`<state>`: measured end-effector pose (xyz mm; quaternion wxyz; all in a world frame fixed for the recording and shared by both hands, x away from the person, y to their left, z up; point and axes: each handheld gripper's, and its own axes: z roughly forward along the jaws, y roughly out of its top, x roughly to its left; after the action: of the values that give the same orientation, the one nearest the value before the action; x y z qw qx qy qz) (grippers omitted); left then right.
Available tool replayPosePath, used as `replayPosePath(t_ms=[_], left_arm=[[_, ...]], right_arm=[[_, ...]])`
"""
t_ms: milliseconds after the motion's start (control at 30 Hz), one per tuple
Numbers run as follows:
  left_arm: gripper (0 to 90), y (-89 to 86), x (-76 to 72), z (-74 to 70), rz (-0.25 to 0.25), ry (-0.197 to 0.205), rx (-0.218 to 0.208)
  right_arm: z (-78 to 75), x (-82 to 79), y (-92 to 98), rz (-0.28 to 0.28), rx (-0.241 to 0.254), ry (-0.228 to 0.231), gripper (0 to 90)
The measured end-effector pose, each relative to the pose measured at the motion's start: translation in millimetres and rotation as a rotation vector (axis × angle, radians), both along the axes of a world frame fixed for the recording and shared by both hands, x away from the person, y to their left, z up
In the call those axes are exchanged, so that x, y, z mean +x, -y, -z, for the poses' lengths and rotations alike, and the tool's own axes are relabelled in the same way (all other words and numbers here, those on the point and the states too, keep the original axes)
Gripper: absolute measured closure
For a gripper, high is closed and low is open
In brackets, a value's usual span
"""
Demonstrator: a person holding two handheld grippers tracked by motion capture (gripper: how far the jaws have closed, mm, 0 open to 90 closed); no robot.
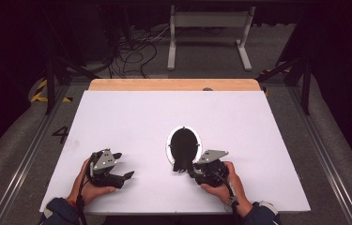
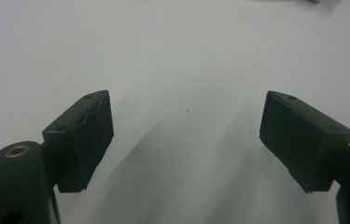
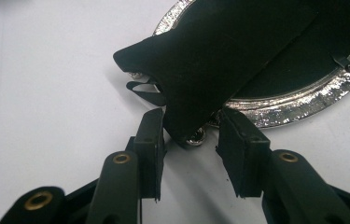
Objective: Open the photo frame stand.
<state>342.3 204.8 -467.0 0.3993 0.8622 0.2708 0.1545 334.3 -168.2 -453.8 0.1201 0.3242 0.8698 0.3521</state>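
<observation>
Lying face down right of the bench's (image 1: 117, 112) middle, the oval picture frame (image 1: 183, 146) shows its black back and prop flap. The right gripper (image 3: 189, 133) has its fingers partly open around the flap's near tip. The left gripper (image 2: 186, 135), near left, stands wide open, empty.

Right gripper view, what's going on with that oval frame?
A person works two hand-held grippers at a white table. The right gripper straddles the black stand flap on the back of a face-down oval silver picture frame; whether its pads press it is unclear. The left gripper sits open above bare table, holding nothing.
</observation>
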Motion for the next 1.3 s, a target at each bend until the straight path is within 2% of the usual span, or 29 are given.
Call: replayPosePath(t_ms=[100,300,533,800,967,1000,1167,1300], left_arm=[[18.1,0.0,-0.2,-0.2,0.002,0.005,-0.002],[18.1,0.3,-0.4,-0.6,0.002,0.004,-0.002],[18.1,2.4,-1.1,-1.3,0.012,0.004,-0.006],[18.2,8.2,-0.3,-2.3,0.021,0.0,-0.02],[19.5,29.1,8.3,-5.8,0.064,-0.002,-0.025],[20.0,29.1,8.3,-5.8,0.064,-0.002,-0.025],[23.3,62.8,17.1,-8.6,0.16,0.003,-0.026],[23.2,84.4,23.5,-11.3,0.188,0.022,-0.012]], right_arm=[[0.7,2.3,5.4,0.015,0.043,-0.025,63.8],[1.4,4.1,9.7,0.026,0.069,-0.038,65.9],[2.2,5.5,12.9,0.047,0.122,-0.077,66.8],[0.7,5.7,13.5,0.046,0.144,-0.072,66.4],[-3.4,7.8,17.0,0.046,0.204,-0.081,65.5],[-3.4,7.8,17.0,0.046,0.204,-0.081,65.5],[-4.6,11.4,15.7,0.039,0.224,-0.086,65.5],[-5.1,12.6,15.8,0.031,0.229,-0.079,65.3]])
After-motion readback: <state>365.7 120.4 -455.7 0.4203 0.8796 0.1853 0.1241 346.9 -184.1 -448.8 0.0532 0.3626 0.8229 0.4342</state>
